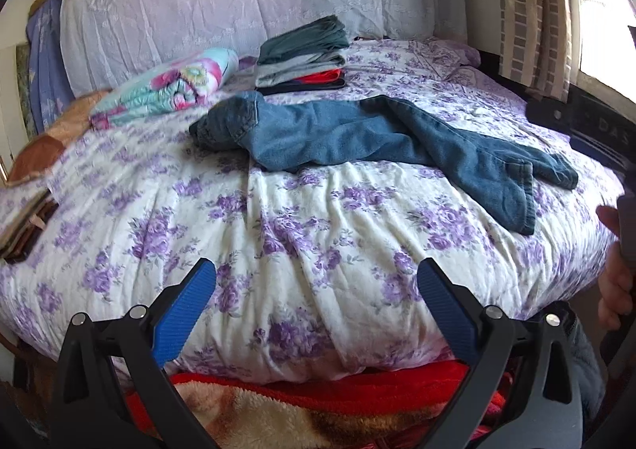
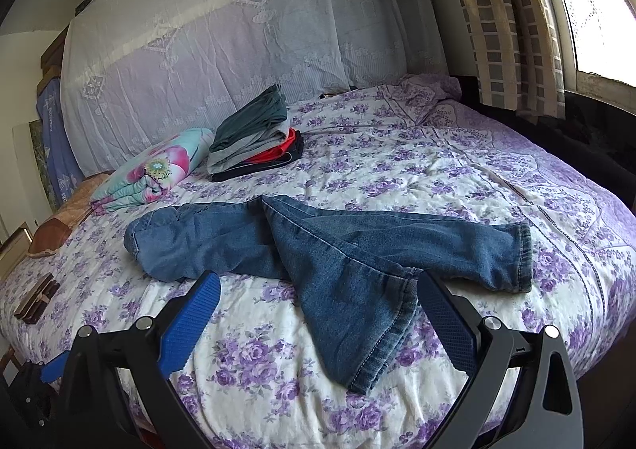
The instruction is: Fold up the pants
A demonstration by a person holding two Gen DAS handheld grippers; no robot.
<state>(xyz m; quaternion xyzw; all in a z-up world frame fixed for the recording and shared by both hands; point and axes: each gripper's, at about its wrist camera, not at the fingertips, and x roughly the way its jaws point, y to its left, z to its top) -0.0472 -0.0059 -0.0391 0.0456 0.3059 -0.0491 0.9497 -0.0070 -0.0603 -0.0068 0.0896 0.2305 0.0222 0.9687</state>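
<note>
Blue jeans (image 1: 357, 135) lie unfolded across the flowered bed cover (image 1: 278, 234), waist bunched to the left and the two legs spread apart to the right. In the right wrist view the jeans (image 2: 338, 250) lie close, one leg hem reaching between the fingers. My left gripper (image 1: 318, 270) hovers open over the bed's near edge, well short of the jeans. My right gripper (image 2: 318, 290) is open just above the nearer leg, holding nothing. Blue pads (image 2: 190, 313) line the fingers.
A stack of folded clothes (image 1: 302, 55) sits behind the jeans, with a rolled flowered blanket (image 1: 167, 83) to its left. A lace-covered headboard (image 2: 238, 51) stands at the back. Curtain and window (image 2: 516, 31) are at the right. A hand (image 1: 616, 282) shows at the right edge.
</note>
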